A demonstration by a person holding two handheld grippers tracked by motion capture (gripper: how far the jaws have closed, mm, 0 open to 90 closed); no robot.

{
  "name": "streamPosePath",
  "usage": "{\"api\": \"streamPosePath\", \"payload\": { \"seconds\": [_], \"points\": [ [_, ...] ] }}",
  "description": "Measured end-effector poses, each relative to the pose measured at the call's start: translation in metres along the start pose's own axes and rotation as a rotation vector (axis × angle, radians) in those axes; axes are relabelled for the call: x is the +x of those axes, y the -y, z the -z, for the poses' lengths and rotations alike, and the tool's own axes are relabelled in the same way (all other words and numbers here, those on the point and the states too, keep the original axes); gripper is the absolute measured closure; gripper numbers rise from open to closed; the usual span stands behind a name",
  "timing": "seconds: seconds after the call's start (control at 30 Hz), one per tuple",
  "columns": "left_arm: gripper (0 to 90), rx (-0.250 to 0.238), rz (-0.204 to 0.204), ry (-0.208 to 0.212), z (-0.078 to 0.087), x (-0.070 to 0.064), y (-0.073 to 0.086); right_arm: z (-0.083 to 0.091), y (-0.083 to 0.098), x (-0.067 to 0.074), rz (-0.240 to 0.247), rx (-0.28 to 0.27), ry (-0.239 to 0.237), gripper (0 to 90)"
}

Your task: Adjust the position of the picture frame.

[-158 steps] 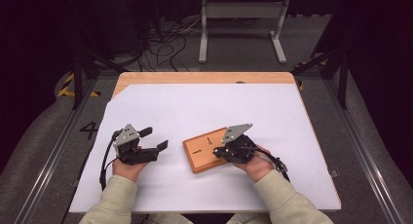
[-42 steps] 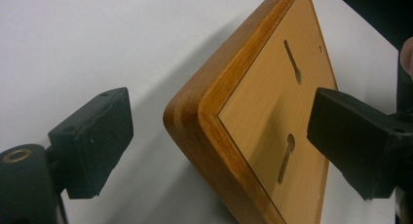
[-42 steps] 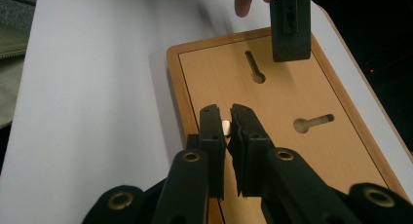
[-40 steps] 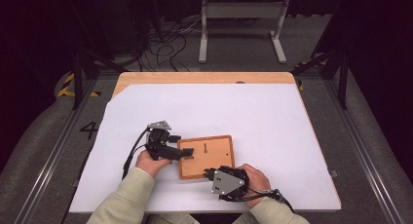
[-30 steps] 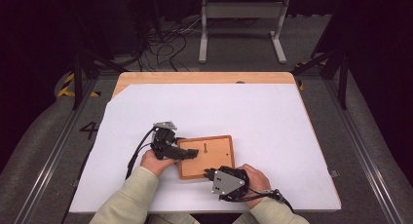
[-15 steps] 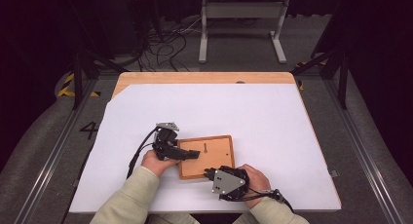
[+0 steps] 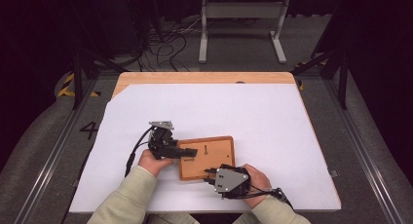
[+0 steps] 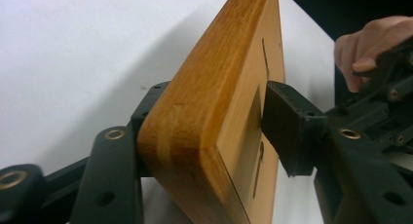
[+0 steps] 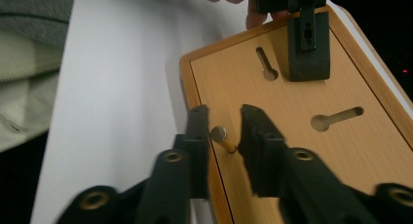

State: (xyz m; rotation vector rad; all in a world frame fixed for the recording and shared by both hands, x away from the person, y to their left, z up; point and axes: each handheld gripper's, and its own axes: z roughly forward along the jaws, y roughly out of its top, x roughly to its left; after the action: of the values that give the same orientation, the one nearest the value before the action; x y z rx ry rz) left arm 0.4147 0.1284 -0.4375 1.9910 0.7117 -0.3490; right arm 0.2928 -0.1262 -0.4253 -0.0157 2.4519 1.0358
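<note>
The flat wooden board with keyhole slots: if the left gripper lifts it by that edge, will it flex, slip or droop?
The flat wooden board with keyhole slots looks thick and solid, so probably stiff. Its glossy finish may slip between the left gripper jaws. Gripped at one edge, the far end would likely droop.

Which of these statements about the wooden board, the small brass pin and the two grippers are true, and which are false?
1. The wooden board lies on a white sheet. True.
2. The left gripper has the board's edge between its jaws. True.
3. A brass pin stands between the right gripper's jaws. True.
4. The board has no slots. False: two keyhole slots show.
5. The board is blue. False: orange-brown wood.
</note>
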Motion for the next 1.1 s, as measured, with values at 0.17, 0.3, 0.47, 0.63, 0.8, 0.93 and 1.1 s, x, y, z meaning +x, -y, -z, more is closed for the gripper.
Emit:
{"api": "streamPosePath", "payload": {
  "seconds": [0.17, 0.3, 0.47, 0.63, 0.8, 0.93, 1.1],
  "points": [
    [58.7, -0.006, -0.022, 0.064, 0.007, -0.005, -0.002, 0.014, -0.005, -0.008, -0.073, -0.098, -0.031, 55.5],
    [64.8, -0.026, -0.064, 0.119, 0.011, -0.013, -0.003, 0.029, -0.006, -0.017, -0.133, -0.189, -0.046, 54.9],
    [70.5, -0.036, -0.183, 0.097, 0.013, -0.043, -0.008, 0.056, 0.006, -0.037, -0.230, -0.322, -0.048, 57.6],
    [70.7, -0.057, -0.218, 0.058, 0.012, -0.054, -0.009, 0.077, 0.019, -0.050, -0.280, -0.353, 0.030, 59.3],
    [70.9, -0.101, -0.308, -0.028, 0.019, -0.071, -0.012, 0.092, 0.032, -0.060, -0.316, -0.344, 0.121, 60.3],
    [71.0, -0.129, -0.357, -0.112, 0.023, -0.080, -0.014, 0.093, 0.039, -0.063, -0.329, -0.323, 0.140, 60.7],
    [71.1, -0.159, -0.409, -0.226, 0.023, -0.083, -0.014, 0.092, 0.044, -0.064, -0.339, -0.310, 0.154, 61.3]
  ]
}}
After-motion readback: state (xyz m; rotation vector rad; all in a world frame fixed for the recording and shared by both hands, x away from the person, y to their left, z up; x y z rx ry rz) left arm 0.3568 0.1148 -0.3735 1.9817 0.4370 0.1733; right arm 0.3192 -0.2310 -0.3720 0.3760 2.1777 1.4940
